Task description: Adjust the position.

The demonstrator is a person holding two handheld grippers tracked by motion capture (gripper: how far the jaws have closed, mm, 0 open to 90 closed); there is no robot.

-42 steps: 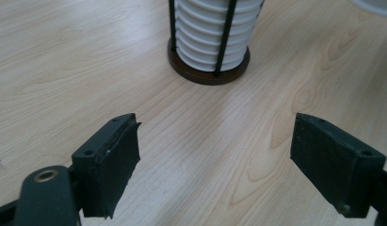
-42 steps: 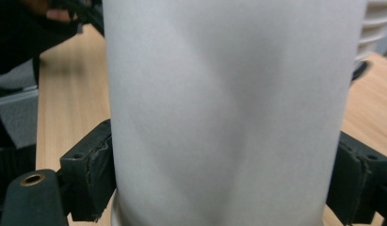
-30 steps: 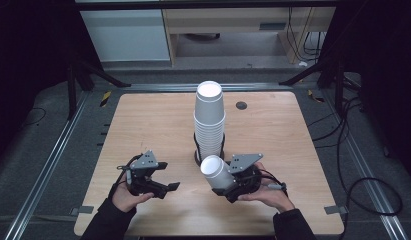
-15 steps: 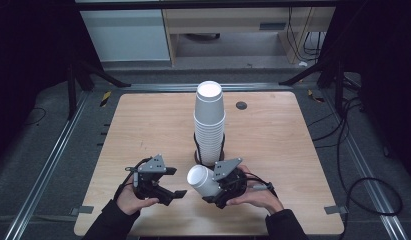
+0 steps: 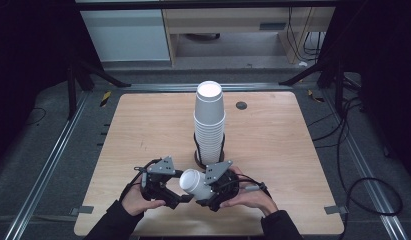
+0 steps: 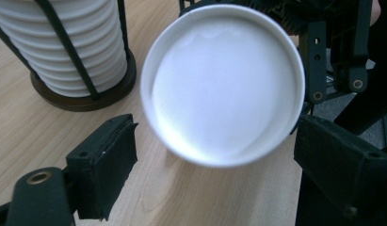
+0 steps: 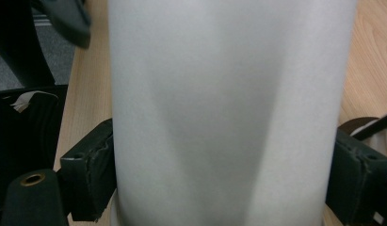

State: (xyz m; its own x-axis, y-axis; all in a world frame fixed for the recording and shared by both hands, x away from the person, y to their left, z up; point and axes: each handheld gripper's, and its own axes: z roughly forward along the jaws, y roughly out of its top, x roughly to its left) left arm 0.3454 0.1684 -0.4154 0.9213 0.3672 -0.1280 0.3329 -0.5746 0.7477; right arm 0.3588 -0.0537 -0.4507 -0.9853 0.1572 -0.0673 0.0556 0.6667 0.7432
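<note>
The right gripper (image 5: pixel 209 191) has its jaws pressed against both sides of a white cup (image 5: pixel 194 183), which lies tilted on its side above the near edge of the table (image 5: pixel 143 125), its round end turned toward the left gripper (image 5: pixel 179 197). In the right gripper view the cup's wall (image 7: pixel 224 113) runs between the two pads, each touching it. The left gripper's jaws stand wide apart with nothing between them; in its own view the cup's round end (image 6: pixel 224 84) sits just ahead of the gap, not yet between the pads. Behind both grippers, the stack (image 5: pixel 209 125) of cups stands upright in its black holder (image 5: pixel 209 159) mid-table. As a judgement, one cup is off the stack and in hand, and a handover to the left gripper looks about to start; the left jaws have yet to close, and where the cup will be set cannot be told.
</note>
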